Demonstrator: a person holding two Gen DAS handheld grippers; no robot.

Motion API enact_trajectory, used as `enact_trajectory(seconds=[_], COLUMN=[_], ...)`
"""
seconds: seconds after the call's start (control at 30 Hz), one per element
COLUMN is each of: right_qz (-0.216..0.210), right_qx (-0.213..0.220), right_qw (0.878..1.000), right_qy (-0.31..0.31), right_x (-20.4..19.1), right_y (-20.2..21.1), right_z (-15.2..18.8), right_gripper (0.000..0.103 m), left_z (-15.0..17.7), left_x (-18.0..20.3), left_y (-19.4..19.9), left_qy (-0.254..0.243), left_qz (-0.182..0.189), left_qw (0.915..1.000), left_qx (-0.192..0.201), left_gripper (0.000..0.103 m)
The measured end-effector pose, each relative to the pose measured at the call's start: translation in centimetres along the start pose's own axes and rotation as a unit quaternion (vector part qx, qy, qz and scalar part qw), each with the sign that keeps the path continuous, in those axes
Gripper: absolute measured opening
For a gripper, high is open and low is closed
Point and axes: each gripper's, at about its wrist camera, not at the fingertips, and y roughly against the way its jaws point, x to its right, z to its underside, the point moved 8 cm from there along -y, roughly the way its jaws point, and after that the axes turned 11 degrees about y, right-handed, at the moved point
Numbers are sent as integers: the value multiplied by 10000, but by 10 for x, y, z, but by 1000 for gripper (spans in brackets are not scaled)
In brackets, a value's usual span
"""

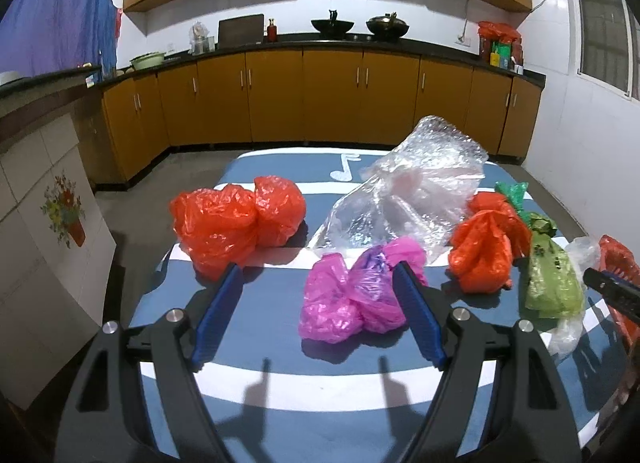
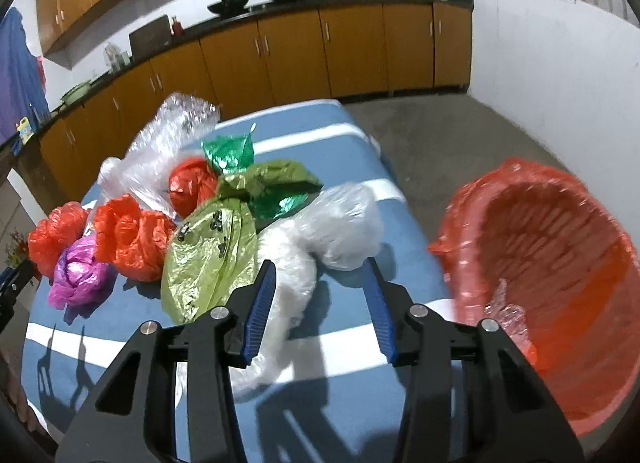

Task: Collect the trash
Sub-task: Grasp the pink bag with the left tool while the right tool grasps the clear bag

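The white crumpled bag [image 2: 296, 263] lies on the blue-and-white striped counter [image 2: 344, 135], its near lobe running up between the blue pads of your right hand-held gripper [image 2: 320, 279]. Its long axis runs from low left, beside the left pad, up and to the right toward the rounder lobe past the right pad. So it sits skewed to your jaw line, not square across it. The right jaws stand apart, roughly half wide; no pad visibly presses the plastic, so read this as a straddle and not a grip.

Just left of it, touching, is the yellow-green bag [image 2: 208, 267]. Beyond that are an orange bag [image 2: 132, 239] and the pink-purple bag [image 1: 352, 295].

To the right, just off the counter edge, the red-lined basket [image 2: 560, 263] tilts its mouth toward you, with some clear plastic already inside.

Your left hand-held gripper [image 1: 316, 275] is wide apart and empty. The pink-purple bag lies against the inner face of its right pad, and a large orange bag [image 1: 236, 223] sits just beyond the left pad.

Judgement: the right hand is nearer both the white bag and the basket. Closing there should catch the near lobe only, and the far lobe may trail.
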Motion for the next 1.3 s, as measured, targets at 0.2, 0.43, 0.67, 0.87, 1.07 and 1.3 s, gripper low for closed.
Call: enact_trajectory(seconds=[0.2, 0.43, 0.67, 0.87, 1.07, 1.3], right_qz=[-165, -261, -155, 33, 118, 159], right_qx=[-139, -246, -182, -131, -76, 53], right_qw=[9997, 9985, 9996, 9998, 9998, 9997], right_qy=[148, 422, 169, 148, 160, 170], right_x=[-18, -32, -7, 9, 16, 19], right_y=[-14, -16, -4, 7, 16, 34], right_z=[-2, 4, 8, 13, 14, 14], right_gripper=[46, 24, 22, 22, 22, 22], left_z=[0, 7, 19, 27, 32, 32], left_x=[2, 14, 25, 31, 39, 45], left_y=[-16, -33, -52, -58, -55, -45], left_qy=[-38, -160, -280, -276, -388, -416], left_qz=[79, 250, 372, 567, 777, 894], left_qw=[9999, 9988, 9960, 9932, 9911, 9911], left_qx=[-147, -382, -769, -980, -1006, -899], left_gripper=[76, 76, 76, 62, 42, 34])
